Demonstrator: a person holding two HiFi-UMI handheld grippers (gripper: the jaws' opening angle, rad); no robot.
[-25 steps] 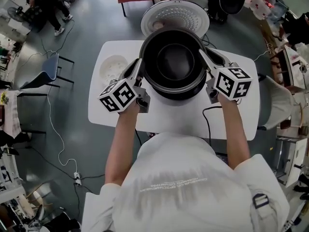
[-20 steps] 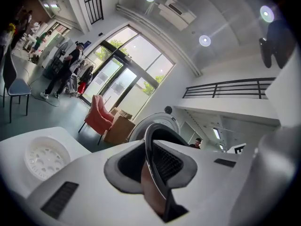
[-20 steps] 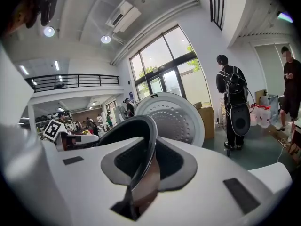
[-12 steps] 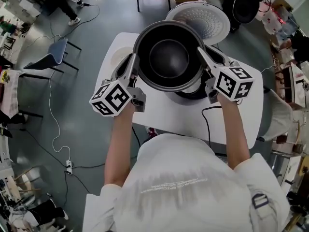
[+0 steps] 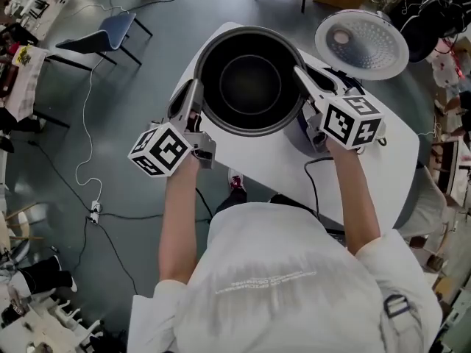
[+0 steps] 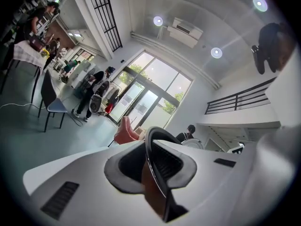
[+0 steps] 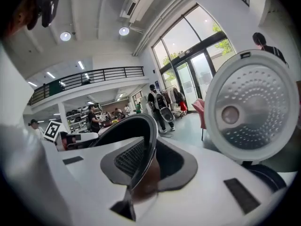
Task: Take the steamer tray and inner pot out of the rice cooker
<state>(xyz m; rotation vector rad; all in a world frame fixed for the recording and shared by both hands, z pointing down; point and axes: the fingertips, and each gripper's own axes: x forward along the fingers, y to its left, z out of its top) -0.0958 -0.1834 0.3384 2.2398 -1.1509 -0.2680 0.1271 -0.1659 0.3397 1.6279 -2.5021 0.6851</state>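
The black inner pot (image 5: 249,79) hangs in the air over the left part of the white table (image 5: 254,157), held by its rim from both sides. My left gripper (image 5: 193,95) is shut on the left rim, and my right gripper (image 5: 302,76) is shut on the right rim. In the left gripper view the thin pot rim (image 6: 151,150) runs between the pads of my left gripper (image 6: 155,175). The right gripper view shows the same rim (image 7: 146,142) pinched by my right gripper (image 7: 140,173). The rice cooker's open lid (image 5: 362,43) stands to the right. No steamer tray is visible.
A dark part of the cooker body (image 5: 300,134) shows behind my right gripper, with a black cable (image 5: 316,179) running off the table. A blue chair (image 5: 110,29) and a floor cable (image 5: 88,160) lie to the left. The lid (image 7: 251,109) looms close on the right.
Both grippers have carried the inner pot to the left, away from the cooker and its lid. The white tray seen on the table's left before is no longer visible.
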